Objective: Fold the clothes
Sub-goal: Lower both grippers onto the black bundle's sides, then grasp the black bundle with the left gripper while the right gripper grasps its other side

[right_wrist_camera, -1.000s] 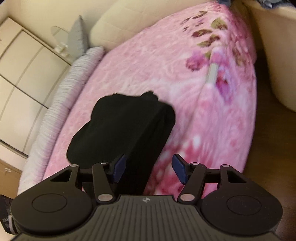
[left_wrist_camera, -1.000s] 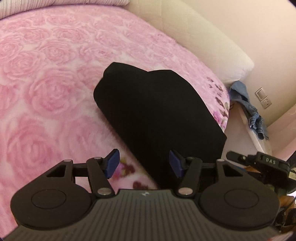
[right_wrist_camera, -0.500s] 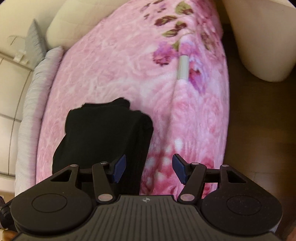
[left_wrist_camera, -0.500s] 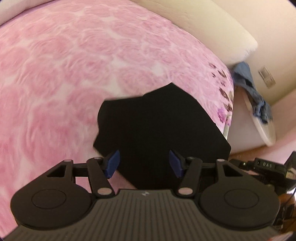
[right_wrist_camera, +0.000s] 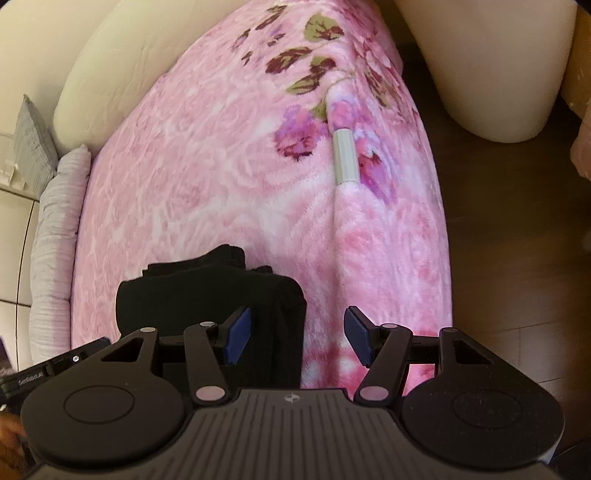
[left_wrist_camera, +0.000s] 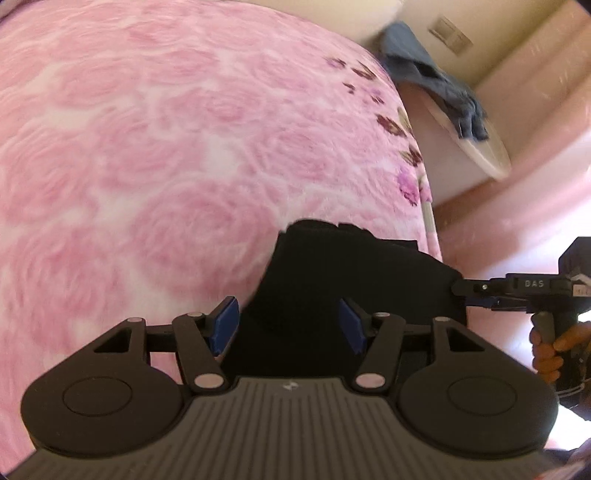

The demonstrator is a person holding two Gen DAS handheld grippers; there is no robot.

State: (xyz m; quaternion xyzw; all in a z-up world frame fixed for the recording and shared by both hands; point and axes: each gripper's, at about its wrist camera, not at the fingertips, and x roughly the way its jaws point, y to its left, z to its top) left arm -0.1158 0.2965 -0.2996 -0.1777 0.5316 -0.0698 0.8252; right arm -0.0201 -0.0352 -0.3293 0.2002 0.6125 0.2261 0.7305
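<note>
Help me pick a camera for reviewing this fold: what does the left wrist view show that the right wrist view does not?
Only the left wrist view shows the blue garment draped on a cream ledge, a wall switch plate, and the right claw side-on with the person's hand on its grip.

Only the right wrist view shows the dark wooden floor, the grey striped bolster, the white tag on the blanket, and the left claw's tip at the lower left.

Both show the folded black garment on the pink rose blanket, and open blue-padded jaws gripping nothing.

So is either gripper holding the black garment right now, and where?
No. The left gripper and right gripper are open, gripping nothing; the folded black garment lies on the pink blanket.
</note>
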